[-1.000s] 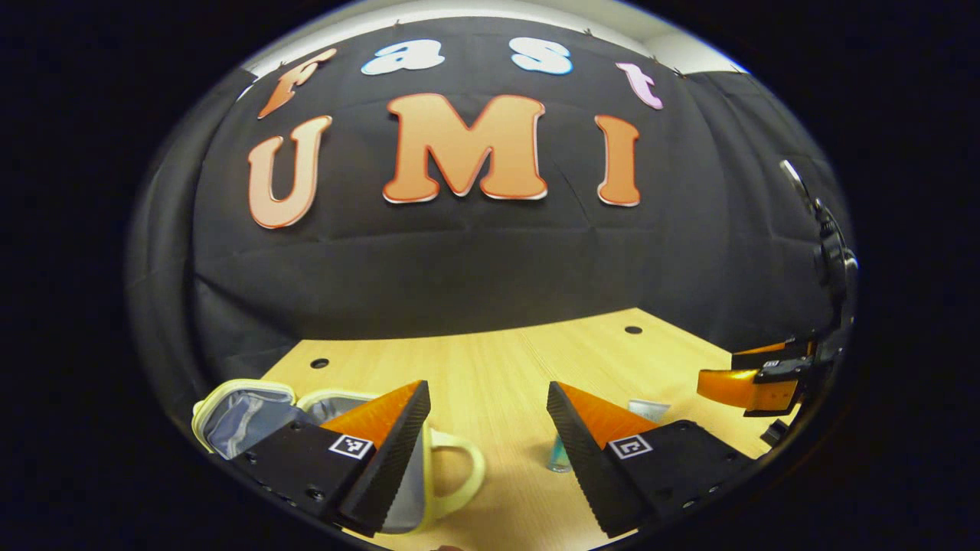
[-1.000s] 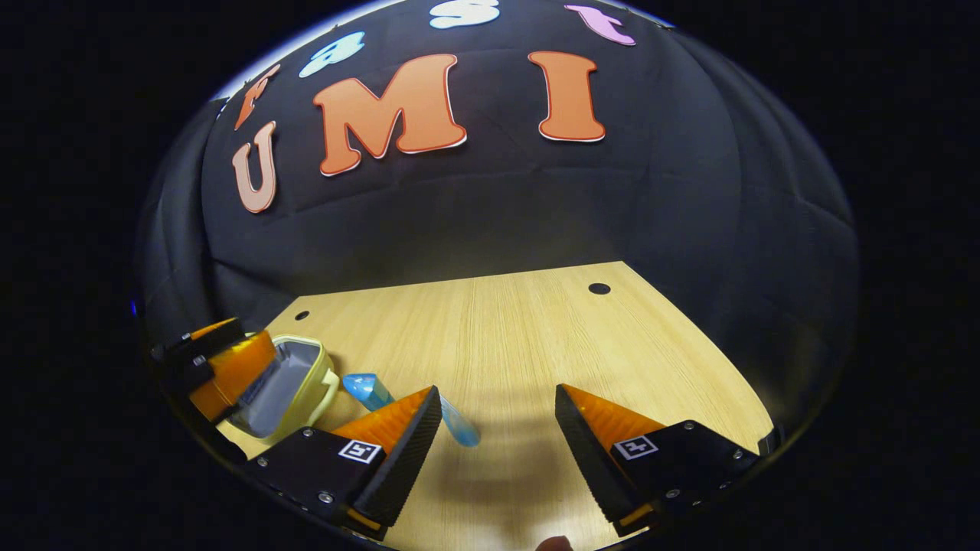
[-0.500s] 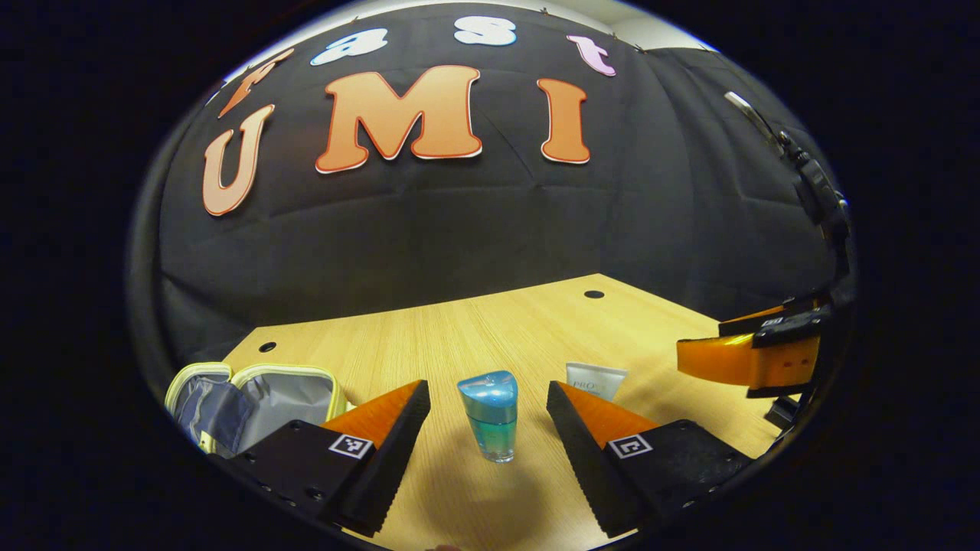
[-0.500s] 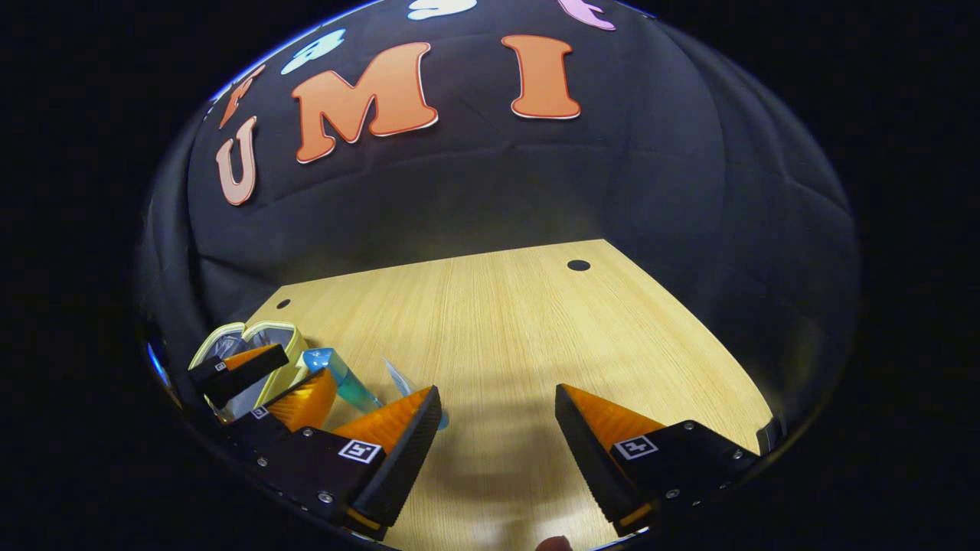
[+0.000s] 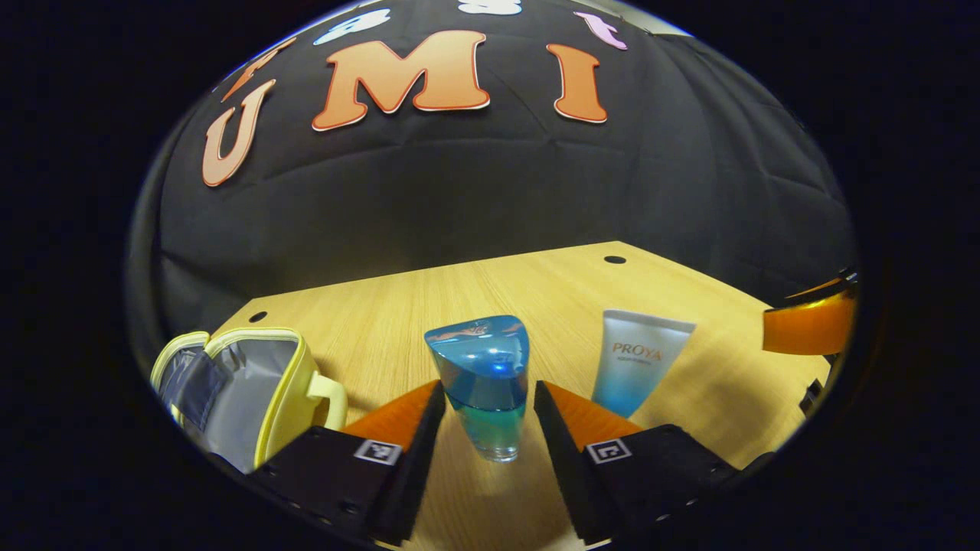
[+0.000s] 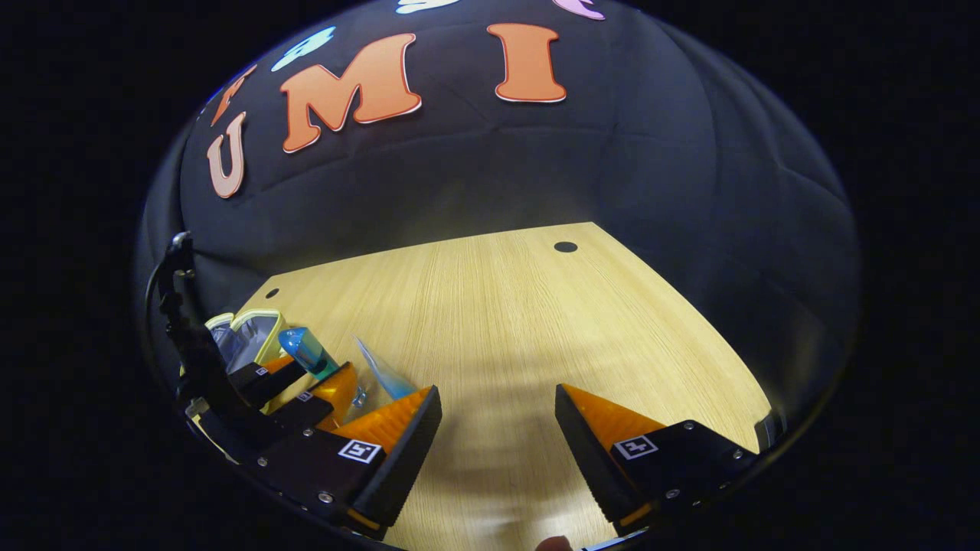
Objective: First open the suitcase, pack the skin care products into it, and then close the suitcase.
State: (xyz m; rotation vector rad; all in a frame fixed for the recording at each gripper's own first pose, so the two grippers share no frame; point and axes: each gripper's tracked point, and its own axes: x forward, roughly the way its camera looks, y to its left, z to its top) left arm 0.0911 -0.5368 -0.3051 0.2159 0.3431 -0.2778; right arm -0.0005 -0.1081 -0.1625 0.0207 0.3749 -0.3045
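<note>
Left gripper (image 5: 484, 398) low over counter (image 5: 551, 291), jaws narrowed around blue bottle (image 5: 484, 383) (contact with either side cannot be told). Bottle upright on counter, between fingers. White-blue tube (image 5: 637, 363) just right of it, apart. Suitcase (image 5: 245, 390) open at left, grey lining showing. Right gripper (image 6: 498, 417) jaws wide, nothing between; bottle (image 6: 306, 350) and tube (image 6: 380, 373) off its left.

Black gripper (image 5: 484, 428) bodies, square markers.
</note>
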